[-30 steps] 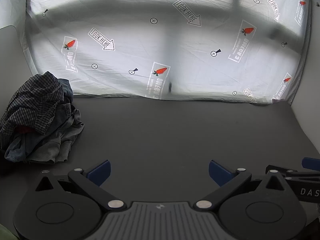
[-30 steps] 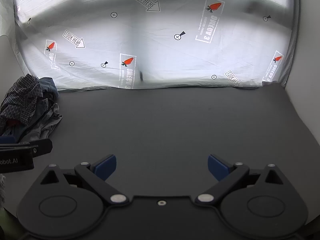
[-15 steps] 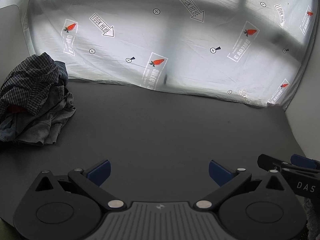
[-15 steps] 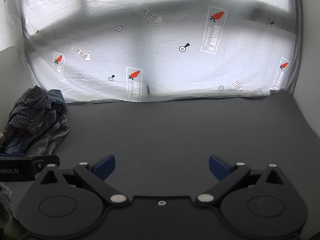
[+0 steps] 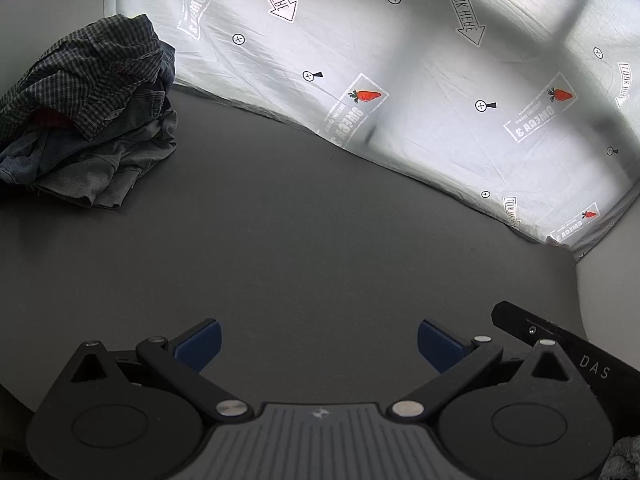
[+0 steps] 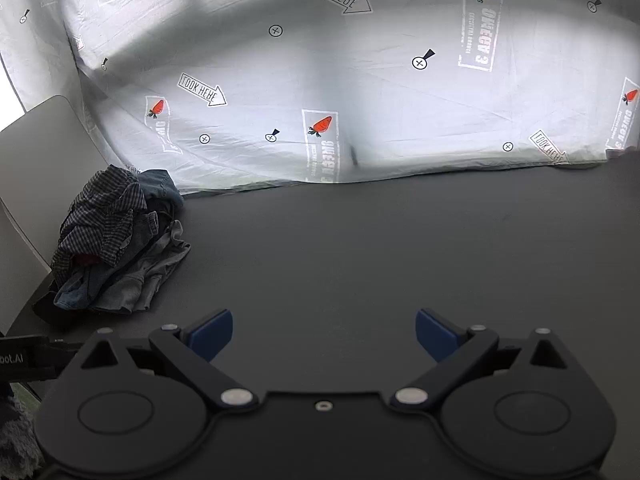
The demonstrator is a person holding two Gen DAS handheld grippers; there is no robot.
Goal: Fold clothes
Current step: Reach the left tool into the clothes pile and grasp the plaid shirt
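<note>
A crumpled pile of clothes (image 5: 88, 120) lies at the far left of the dark grey table (image 5: 304, 240): a dark checked shirt on top, denim and grey garments under it. The same pile (image 6: 116, 248) shows at the left in the right wrist view. My left gripper (image 5: 318, 340) hangs open over bare table, well right of the pile, nothing between its blue pads. My right gripper (image 6: 322, 336) is open too, over the table's near middle. The right gripper's body (image 5: 560, 344) shows at the lower right of the left wrist view.
A white sheet (image 6: 360, 80) printed with carrots and arrows hangs along the table's back edge. A pale wall (image 5: 608, 300) bounds the right side. A grey rounded panel (image 6: 36, 160) stands behind the pile at left.
The left gripper has turned and tilted, so the pile has shifted up and left in its view. The right gripper has risen and pulled back, so the pile sits lower in its view. Both stayed open.
</note>
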